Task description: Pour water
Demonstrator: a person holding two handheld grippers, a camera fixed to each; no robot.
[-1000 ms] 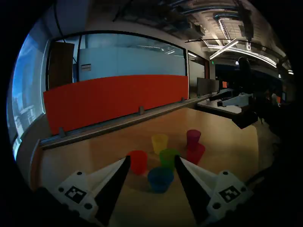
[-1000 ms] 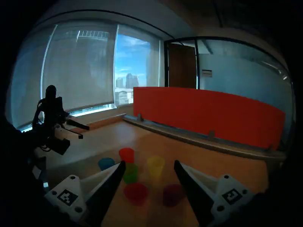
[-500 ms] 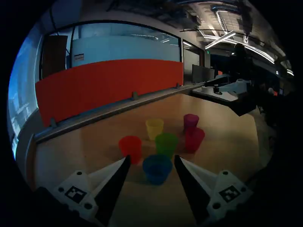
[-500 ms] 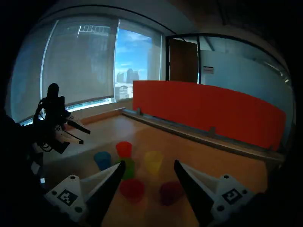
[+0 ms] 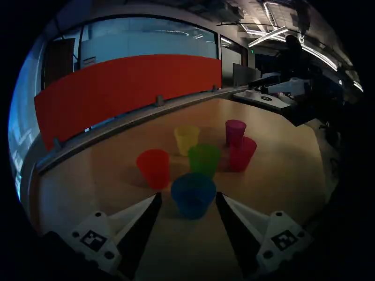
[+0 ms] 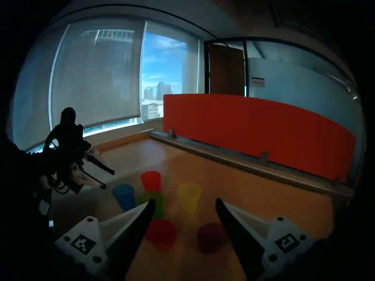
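Observation:
Several coloured plastic cups stand close together on a wooden table (image 5: 281,173). In the left gripper view the blue cup (image 5: 193,194) is nearest, just ahead of my open left gripper (image 5: 187,200), whose tips flank it without touching. Behind it stand a red cup (image 5: 153,167), a green cup (image 5: 204,160), a yellow cup (image 5: 186,139), a crimson cup (image 5: 242,153) and a purple cup (image 5: 235,132). My right gripper (image 6: 184,202) is open and holds nothing, above a red cup (image 6: 161,232) and a purple cup (image 6: 211,235). Beyond them are the yellow cup (image 6: 189,195) and the blue cup (image 6: 124,195).
An orange partition (image 5: 126,89) with a metal rail runs along the table's far edge. Large windows (image 6: 98,79) lie beyond. A person's dark hand holds the left gripper (image 6: 86,168) at the left of the right gripper view. Desks with equipment (image 5: 281,91) stand at the back right.
My left gripper has come lower and closer to the cups, so the blue cup now sits between its tips. The right gripper has shifted slightly. Both stay open.

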